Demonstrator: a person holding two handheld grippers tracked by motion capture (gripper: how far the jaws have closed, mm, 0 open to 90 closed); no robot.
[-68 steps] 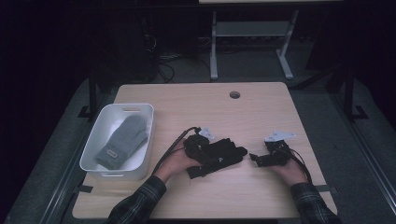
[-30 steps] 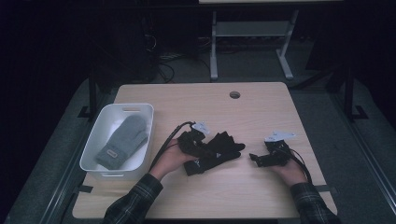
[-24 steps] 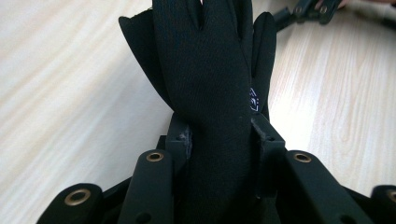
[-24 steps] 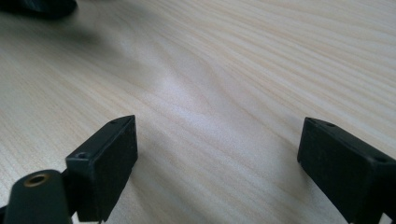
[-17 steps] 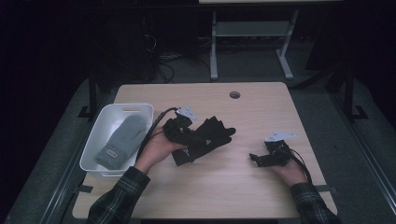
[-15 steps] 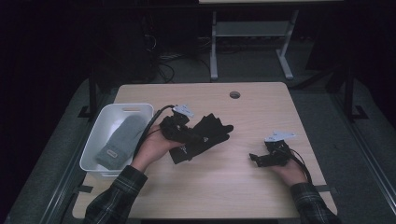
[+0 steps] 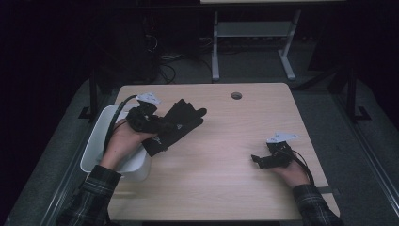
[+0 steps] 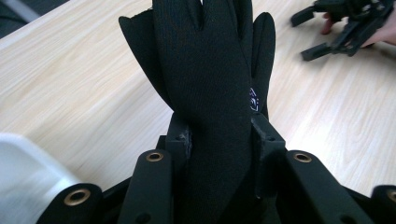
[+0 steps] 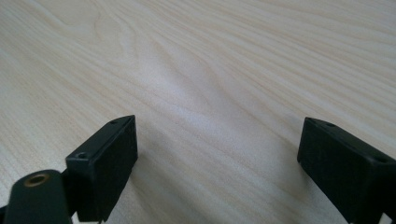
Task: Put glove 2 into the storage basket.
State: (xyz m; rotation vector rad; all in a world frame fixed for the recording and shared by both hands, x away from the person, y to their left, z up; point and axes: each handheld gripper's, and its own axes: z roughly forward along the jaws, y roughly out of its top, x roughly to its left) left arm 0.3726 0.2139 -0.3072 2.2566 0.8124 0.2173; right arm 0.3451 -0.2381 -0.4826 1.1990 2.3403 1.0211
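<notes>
The room is dark, with light falling mainly on a pale wood-grain table (image 7: pixel 221 155) that has a round cable hole (image 7: pixel 236 95) near its far edge. Grey floor (image 7: pixel 357 155) surrounds it. Beyond stands a second table's white metal frame (image 7: pixel 216 52), with what may be loose cables (image 7: pixel 164 66) on the floor beside it, hard to make out in the gloom.

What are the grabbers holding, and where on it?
The left gripper pinches a black glove near its cuff end, fingers pointing away. The right gripper is open, holding nothing.
</notes>
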